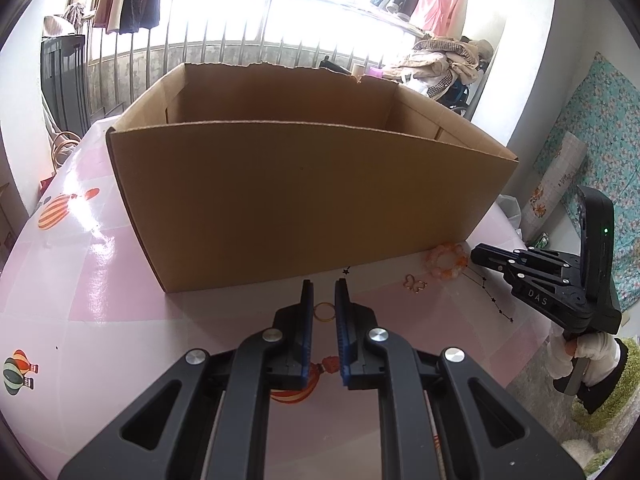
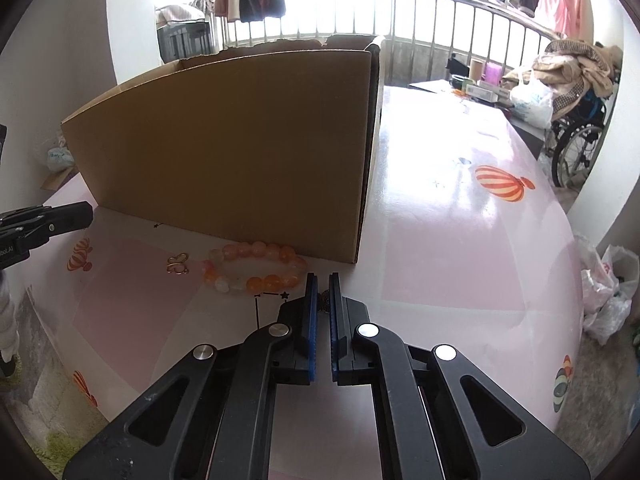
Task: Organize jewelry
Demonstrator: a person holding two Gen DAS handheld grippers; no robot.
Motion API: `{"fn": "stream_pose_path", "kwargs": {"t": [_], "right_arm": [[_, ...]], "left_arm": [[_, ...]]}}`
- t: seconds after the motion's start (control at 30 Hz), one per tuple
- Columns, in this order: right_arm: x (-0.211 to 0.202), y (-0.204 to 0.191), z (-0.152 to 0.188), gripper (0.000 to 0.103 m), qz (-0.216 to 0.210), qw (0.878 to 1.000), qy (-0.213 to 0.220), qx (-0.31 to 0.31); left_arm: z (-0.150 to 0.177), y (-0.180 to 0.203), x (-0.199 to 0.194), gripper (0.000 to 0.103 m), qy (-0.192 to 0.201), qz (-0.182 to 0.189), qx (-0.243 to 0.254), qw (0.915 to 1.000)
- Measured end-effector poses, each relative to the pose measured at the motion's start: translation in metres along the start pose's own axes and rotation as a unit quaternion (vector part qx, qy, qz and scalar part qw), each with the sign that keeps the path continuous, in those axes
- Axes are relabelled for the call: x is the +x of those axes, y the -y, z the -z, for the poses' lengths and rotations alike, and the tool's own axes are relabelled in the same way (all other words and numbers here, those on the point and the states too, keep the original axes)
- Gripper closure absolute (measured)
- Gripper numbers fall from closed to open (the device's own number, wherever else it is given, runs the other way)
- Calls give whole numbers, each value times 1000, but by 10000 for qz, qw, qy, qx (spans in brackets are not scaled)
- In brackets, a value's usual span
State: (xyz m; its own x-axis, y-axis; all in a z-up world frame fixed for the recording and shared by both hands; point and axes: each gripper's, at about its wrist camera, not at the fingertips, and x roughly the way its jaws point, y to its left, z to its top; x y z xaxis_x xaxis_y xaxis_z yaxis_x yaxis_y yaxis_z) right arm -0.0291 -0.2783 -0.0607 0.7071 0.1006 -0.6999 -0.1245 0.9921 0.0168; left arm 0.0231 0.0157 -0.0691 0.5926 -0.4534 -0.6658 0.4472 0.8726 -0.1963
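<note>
**A:** What's left out, and how will it handle?

**B:** On the pink balloon-print table cover [image 2: 460, 240], a bracelet of orange and pale round beads [image 2: 256, 268] lies just in front of the open brown cardboard box [image 1: 312, 208], its far beads against the box wall. I'd judge it light, and floppy if it's strung on elastic. The beads look glossy and may roll out of the pads, so pinch across the strand between two beads. A small gold butterfly-shaped charm [image 2: 177, 263] lies flat beside it. It looks thin and easy to bend, so take it by an edge.

**A:** And the tongs?

**B:** The right gripper [image 2: 324, 280] has its blue pads nearly together on a small dark piece [image 2: 325, 301], which is too small to name. It's just right of the bracelet. The left gripper [image 1: 324, 284] stands a narrow slit apart, and a thin gold ring [image 1: 324, 312] fills that slit. I can't tell whether the pads are pressing on it or it just lies on the table.

**A:** Do the views differ?

**B:** Only the left wrist view shows the ring and looks over the rim at the box's inner walls, though the floor is hidden. The right wrist view shows just the outer wall, but it's the only one that shows the pinched piece, and it gives the bracelet more clearly
</note>
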Motion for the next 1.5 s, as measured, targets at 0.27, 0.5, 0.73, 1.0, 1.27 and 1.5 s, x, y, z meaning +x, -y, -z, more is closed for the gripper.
{"fn": "stream_pose_path", "kwargs": {"t": [0.27, 0.5, 0.73, 1.0, 1.27, 1.5], "right_arm": [[-1, 22, -13, 99, -210, 9981, -288, 506], [12, 8, -19, 80, -127, 9961, -870, -113], [23, -4, -32, 86, -66, 9887, -1374, -588], [34, -9, -41, 97, -92, 9816, -1825, -555], [37, 0, -42, 99, -151, 9839, -1760, -255], [31, 16, -37, 103, -240, 9860, -1649, 86]], "left_arm": [[4, 2, 5, 93, -63, -76, 43, 9999], [9, 5, 12, 93, -139, -133, 52, 9998], [11, 4, 16, 93, -225, -207, 6, 9995], [12, 7, 19, 93, -250, -238, -32, 9994], [11, 8, 20, 93, -250, -234, -27, 9994], [11, 8, 20, 93, -248, -231, -24, 9994]]}}
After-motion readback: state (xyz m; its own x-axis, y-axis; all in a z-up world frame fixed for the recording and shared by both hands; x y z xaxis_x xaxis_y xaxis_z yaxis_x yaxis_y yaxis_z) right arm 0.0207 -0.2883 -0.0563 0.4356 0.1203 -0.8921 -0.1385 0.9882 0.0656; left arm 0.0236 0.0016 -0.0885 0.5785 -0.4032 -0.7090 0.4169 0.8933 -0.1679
